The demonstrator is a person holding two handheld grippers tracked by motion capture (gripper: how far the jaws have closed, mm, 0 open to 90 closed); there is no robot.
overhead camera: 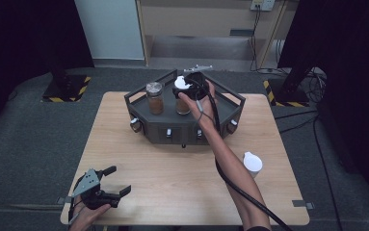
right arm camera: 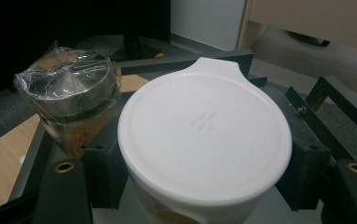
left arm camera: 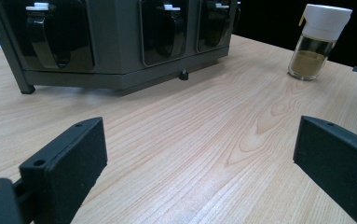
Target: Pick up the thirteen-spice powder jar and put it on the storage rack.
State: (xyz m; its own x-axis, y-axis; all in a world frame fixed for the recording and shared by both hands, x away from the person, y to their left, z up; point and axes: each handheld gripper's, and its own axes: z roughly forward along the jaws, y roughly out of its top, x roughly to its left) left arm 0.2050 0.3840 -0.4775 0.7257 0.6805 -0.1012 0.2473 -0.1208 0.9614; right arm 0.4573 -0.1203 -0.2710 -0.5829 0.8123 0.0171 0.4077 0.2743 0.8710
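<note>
White-capped jar (right arm camera: 204,140) clamped in right claw (overhead camera: 188,91) on rack (overhead camera: 230,108) top; second white-capped jar (overhead camera: 252,162) waits near surface's right edge; left claw (overhead camera: 110,185) released.

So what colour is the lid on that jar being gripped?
White lid, plainest in the right gripper view.
</note>
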